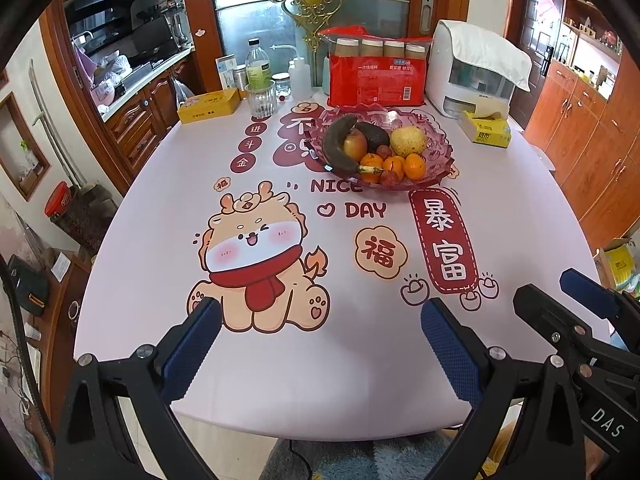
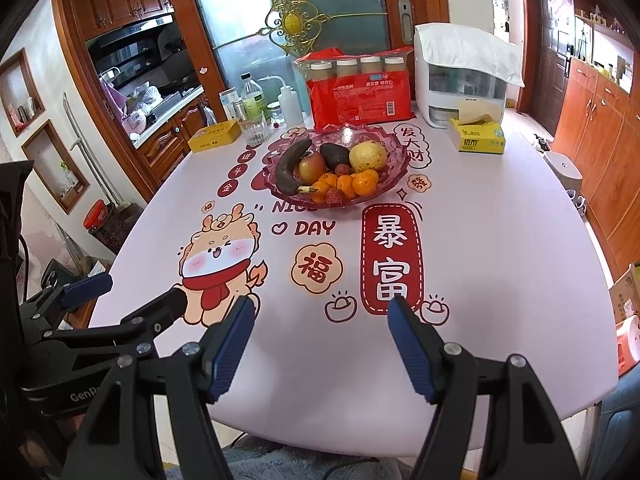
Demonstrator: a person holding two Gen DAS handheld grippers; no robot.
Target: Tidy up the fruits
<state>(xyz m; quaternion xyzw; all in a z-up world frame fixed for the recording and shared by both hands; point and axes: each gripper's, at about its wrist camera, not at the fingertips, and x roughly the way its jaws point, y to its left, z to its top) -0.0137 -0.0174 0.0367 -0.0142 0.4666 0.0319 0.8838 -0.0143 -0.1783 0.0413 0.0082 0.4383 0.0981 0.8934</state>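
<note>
Your left tool and right tool gape empty over the pink printed counter; fruit bowl at twelve o'clock, wooden cabinets at two.

Both cameras sit at the near edge of the counter, looking down and forward along their own jaws toward the far wall. The left view stands further left; the right gripper shows at its right edge. The right view stands further right, with the left gripper at its left edge. Both share the counter and the fruit bowl far off, mid-frame.
</note>
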